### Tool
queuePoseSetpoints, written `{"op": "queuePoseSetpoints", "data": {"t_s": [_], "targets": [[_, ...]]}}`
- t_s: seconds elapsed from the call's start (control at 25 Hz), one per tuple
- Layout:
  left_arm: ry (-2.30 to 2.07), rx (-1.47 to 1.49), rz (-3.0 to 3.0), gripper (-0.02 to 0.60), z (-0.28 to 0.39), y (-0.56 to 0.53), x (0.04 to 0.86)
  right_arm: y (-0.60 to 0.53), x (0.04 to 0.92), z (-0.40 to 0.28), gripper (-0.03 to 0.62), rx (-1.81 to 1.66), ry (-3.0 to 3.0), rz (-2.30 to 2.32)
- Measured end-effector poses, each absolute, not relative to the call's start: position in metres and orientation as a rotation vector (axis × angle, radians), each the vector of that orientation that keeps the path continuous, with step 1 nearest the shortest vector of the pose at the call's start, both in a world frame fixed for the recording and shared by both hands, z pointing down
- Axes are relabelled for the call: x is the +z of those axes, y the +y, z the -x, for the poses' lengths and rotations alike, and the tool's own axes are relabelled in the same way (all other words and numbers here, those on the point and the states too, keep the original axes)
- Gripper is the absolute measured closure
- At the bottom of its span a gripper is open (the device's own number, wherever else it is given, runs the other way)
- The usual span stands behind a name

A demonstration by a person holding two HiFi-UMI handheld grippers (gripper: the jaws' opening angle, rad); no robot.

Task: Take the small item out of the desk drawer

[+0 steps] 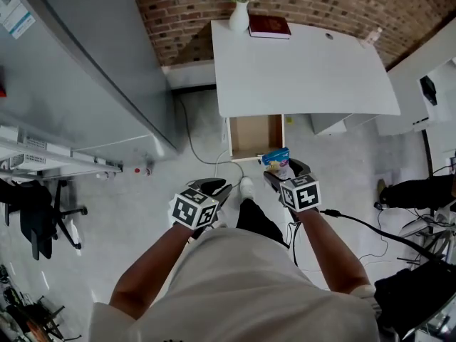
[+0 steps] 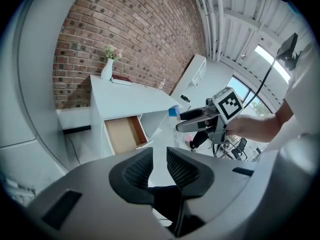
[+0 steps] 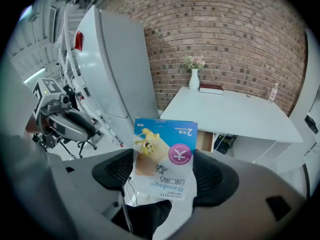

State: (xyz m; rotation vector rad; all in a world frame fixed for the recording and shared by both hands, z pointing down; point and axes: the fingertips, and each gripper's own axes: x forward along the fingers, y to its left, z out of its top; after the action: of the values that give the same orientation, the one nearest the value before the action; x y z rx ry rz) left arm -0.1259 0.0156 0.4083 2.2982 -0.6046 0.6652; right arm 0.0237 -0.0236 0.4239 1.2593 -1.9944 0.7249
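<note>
Right gripper (image 3: 164,170) clamps 1 bandage packet (image 3: 166,151); 1 drawer (image 1: 255,135) open.

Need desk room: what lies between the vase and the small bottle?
Head view: a dark red book beside the vase; onward to the small bottle, the desk top is bare.

The white rectangular desk (image 1: 306,70) stands against the red brick wall (image 1: 320,6). At its back edge, a white ceramic vase (image 1: 239,16) sits left of a dark red hardcover book (image 1: 269,26). The open wooden drawer (image 1: 255,135) juts from the desk's front. Just before it, the blue-and-white bandage packet (image 1: 276,158) sits between the right gripper's (image 1: 282,171) jaws.
</note>
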Motion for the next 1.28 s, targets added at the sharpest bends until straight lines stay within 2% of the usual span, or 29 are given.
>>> {"op": "queuePoseSetpoints", "data": {"t_s": [0.64,1.0,1.28], "targets": [[-0.649,0.683,-2.319,0.483,0.147,0.038,0.396,0.04,0.379,-0.002,0.226,0.712,-2.03,-1.239],[-0.664,0.68,-2.312,0.538,0.156,0.041,0.396,0.038,0.378,0.013,0.226,0.706,-2.056,-1.219],[-0.667,0.682,-2.301,0.549,0.158,0.042,0.399,0.036,0.375,0.017,0.226,0.697,-2.072,-1.206]]}}
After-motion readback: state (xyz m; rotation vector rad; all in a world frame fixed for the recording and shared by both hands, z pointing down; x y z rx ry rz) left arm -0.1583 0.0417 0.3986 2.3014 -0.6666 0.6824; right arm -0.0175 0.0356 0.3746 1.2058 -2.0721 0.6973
